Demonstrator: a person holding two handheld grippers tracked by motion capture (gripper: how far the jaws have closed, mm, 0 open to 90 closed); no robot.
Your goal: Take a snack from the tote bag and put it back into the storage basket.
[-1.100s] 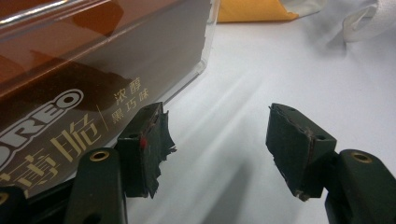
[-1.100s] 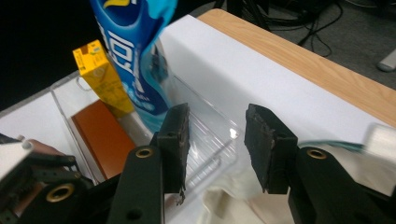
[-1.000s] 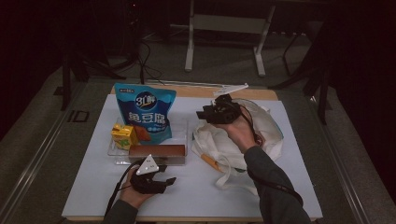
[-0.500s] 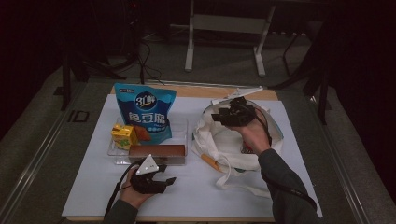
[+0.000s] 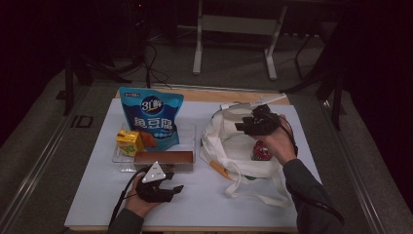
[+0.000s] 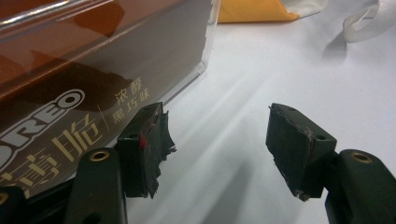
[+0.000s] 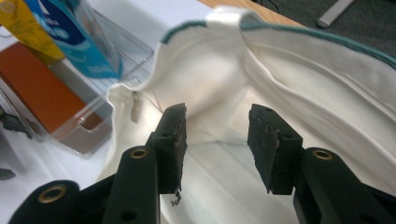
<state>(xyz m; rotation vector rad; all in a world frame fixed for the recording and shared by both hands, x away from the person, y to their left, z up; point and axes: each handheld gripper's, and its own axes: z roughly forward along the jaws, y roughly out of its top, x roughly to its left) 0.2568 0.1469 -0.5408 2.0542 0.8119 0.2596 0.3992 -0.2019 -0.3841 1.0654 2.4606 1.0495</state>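
Hovering over the white tote bag (image 5: 234,146), the right gripper (image 5: 246,126) has been carried across from the tray (image 5: 192,141), jaws empty and just opening. A red can (image 5: 261,151) lies inside, apparently delivered. The left gripper (image 5: 170,187) rests unclenched beside the brown box (image 5: 163,158).

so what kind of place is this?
Looks like a lab or studio recording setup, not a home: white-covered table on grey carpet, metal stand legs and cables behind it, dark surroundings, groceries staged beside a cloth bag.

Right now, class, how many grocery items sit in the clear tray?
3: the blue snack bag standing at the back, the yellow carton at the left, and the brown box along the front. Others may be hidden behind them.
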